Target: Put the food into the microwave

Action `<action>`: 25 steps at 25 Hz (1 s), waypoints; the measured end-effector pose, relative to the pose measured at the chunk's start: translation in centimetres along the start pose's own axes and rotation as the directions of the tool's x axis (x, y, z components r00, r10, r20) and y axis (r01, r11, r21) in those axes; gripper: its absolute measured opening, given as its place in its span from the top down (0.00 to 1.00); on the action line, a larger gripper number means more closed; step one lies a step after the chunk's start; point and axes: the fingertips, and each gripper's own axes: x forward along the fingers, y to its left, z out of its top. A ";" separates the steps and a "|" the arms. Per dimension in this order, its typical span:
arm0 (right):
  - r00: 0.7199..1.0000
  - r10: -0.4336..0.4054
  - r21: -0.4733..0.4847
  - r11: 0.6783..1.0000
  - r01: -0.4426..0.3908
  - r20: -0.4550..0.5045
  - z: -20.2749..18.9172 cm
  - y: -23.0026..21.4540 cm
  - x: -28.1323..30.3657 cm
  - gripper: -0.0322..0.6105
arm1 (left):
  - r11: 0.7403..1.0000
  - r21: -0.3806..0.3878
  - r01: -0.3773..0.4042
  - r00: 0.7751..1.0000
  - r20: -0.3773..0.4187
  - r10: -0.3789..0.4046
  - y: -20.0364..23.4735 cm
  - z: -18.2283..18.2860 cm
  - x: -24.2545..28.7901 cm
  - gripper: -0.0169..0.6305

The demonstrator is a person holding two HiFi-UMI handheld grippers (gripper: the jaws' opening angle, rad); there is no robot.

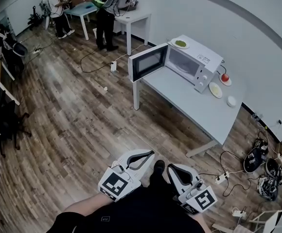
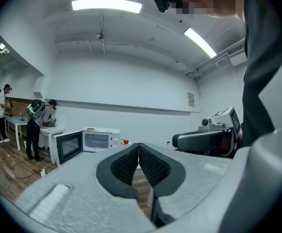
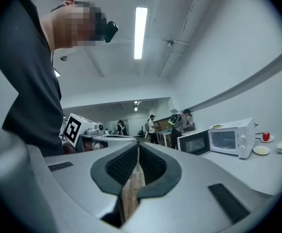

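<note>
Head view first. Left claw (image 1: 148, 154) and right claw (image 1: 171, 168) low by the body, both pinched together, nothing in either. Well apart from the desk (image 1: 194, 108), with bare wood floor (image 1: 82, 130) between.

On the desk: microwave (image 1: 192, 62) with its door (image 1: 148, 62) swung wide open, looks empty inside from here. Food in three spots:
- plate of green food (image 1: 180, 43) on top of the microwave
- red fruit (image 1: 224, 77) on a small dish (image 1: 227, 82) just beside the microwave
- plate of yellow food (image 1: 215, 90) near that, next to a white bowl (image 1: 231, 101)

Can't tell which one counts. Plates probably light, stiff, a bit slick at the rim and breakable if dropped. Best pinched at the near rim and kept level. Red fruit likely to roll.

Cables and power strips (image 1: 223, 177) on the floor by the desk's end, worth stepping around. Open door sticking out past the desk's edge, easy to bump.

Left gripper view: pads pressed flat against each other, empty. Microwave straight beyond, door open, red fruit just right of it. Right claw off to the right.

Right gripper view: pads together too, only floor showing through the slit. Microwave and plates far off to the right. People at the far tables (image 3: 182, 122), not in the way.
</note>
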 end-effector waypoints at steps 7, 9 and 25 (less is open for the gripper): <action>0.995 0.095 0.043 0.994 -0.096 0.041 0.1 -3.7 4.2 0.91 | 0.999 -0.016 -0.042 0.999 -0.016 0.042 4.0 -1.0 3.5 0.96; 0.993 0.115 0.054 0.992 -0.117 0.029 0.3 -5.8 5.6 0.80 | 0.998 -0.022 -0.064 0.998 -0.025 0.063 5.8 -1.1 5.0 0.96; 0.971 0.238 -0.016 0.971 -0.238 -0.018 2.9 -23.9 12.9 0.81 | 0.990 -0.033 -0.135 0.990 -0.052 0.133 18.2 1.2 22.9 0.96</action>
